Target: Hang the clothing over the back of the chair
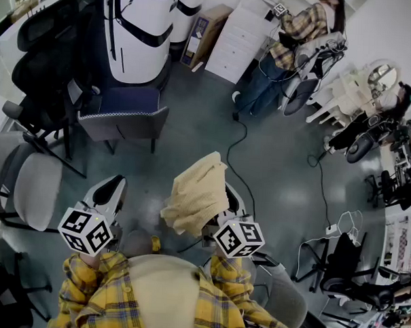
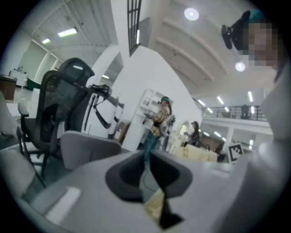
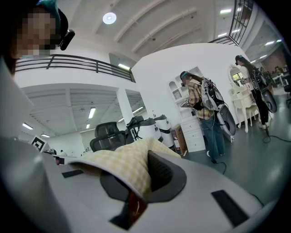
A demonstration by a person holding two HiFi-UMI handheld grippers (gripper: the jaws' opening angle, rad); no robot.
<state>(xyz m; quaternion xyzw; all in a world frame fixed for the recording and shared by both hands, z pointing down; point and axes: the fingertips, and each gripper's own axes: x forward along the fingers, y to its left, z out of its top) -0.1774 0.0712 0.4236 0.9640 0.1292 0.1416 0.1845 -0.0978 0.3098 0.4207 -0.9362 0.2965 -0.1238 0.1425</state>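
Observation:
A pale yellow checked garment (image 1: 197,193) hangs bunched from my right gripper (image 1: 224,207), low in the head view's middle. In the right gripper view the cloth (image 3: 122,168) is draped over the left jaw and pinched between the pads of the right gripper (image 3: 146,177). My left gripper (image 1: 109,191) is held to the left of the garment, apart from it. Its jaws (image 2: 146,175) show only a narrow gap with nothing between them. A grey chair with a dark blue seat (image 1: 126,119) stands ahead on the floor, and its grey back (image 2: 86,145) shows beyond the left gripper.
A black mesh office chair (image 1: 44,51) and a grey chair (image 1: 28,179) stand at the left. White-and-black machines (image 1: 140,28) rise behind the blue-seated chair. A person in a plaid shirt (image 1: 293,34) stands by white drawers (image 1: 235,39). A black cable (image 1: 243,148) runs across the floor.

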